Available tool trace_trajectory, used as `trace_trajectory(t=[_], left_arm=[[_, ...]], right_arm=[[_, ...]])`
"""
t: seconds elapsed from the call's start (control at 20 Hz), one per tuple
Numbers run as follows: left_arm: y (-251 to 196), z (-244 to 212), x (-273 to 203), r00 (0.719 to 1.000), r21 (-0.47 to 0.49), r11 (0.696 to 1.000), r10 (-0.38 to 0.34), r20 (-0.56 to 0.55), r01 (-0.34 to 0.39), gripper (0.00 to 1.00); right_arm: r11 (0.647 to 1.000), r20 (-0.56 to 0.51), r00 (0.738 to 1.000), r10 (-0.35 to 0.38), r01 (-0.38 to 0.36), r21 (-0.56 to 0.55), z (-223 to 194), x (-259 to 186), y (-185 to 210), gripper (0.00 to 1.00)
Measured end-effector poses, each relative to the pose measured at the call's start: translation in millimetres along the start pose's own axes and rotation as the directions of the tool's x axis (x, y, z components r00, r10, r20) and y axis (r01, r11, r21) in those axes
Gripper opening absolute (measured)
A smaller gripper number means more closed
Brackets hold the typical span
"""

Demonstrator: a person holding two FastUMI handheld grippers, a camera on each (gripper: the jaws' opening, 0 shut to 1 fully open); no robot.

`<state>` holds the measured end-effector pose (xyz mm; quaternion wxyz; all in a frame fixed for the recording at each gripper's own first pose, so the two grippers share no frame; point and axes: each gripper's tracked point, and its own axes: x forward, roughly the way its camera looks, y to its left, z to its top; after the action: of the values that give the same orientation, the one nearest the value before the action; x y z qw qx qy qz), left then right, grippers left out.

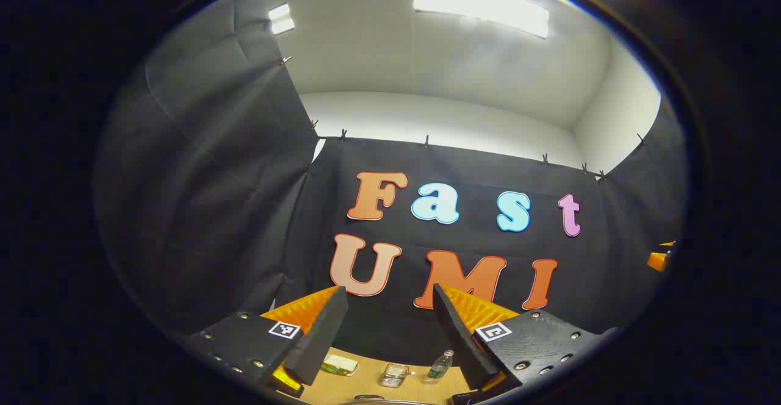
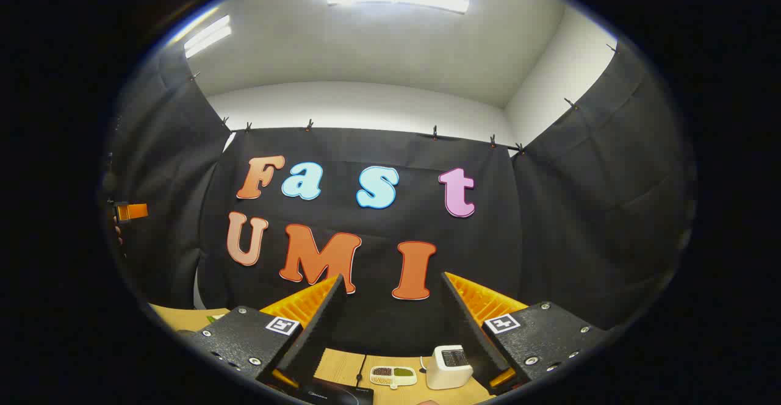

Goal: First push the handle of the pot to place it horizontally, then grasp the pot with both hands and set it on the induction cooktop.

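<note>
Pot barely in frame — a thin metallic rim [image 1: 381,399], probably its edge, just below and ahead of the left gripper [image 1: 390,326], handle out of sight. Both grippers wide apart, holding nothing, aimed high at the wall. Right gripper [image 2: 390,319] above a dark cooktop corner [image 2: 335,391]. Risk: descending blind, missing the handle or knocking the bottle [image 1: 439,365] beyond.

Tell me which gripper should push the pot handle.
Left, probably. What looks like the pot's rim lies just below the open left gripper; the open right gripper faces the cooktop. The handle itself is hidden.
</note>
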<state>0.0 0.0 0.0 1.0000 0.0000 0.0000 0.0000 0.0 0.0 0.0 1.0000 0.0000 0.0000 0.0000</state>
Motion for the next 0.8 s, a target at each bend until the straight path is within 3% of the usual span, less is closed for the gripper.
trace_trajectory(t=[0.45,0.8], left_arm=[[-8,3,-8,1.000,0.047,0.999,-0.015,0.022,0.014,0.88],[-38,-22,-11,0.994,0.114,0.987,-0.108,-0.019,0.109,0.88]], right_arm=[[1.000,0.012,1.000,0.011,-0.011,-0.006,-2,-3,-3,0.94],[1.000,0.017,1.000,0.023,-0.023,-0.004,-7,-4,-3,0.95]])
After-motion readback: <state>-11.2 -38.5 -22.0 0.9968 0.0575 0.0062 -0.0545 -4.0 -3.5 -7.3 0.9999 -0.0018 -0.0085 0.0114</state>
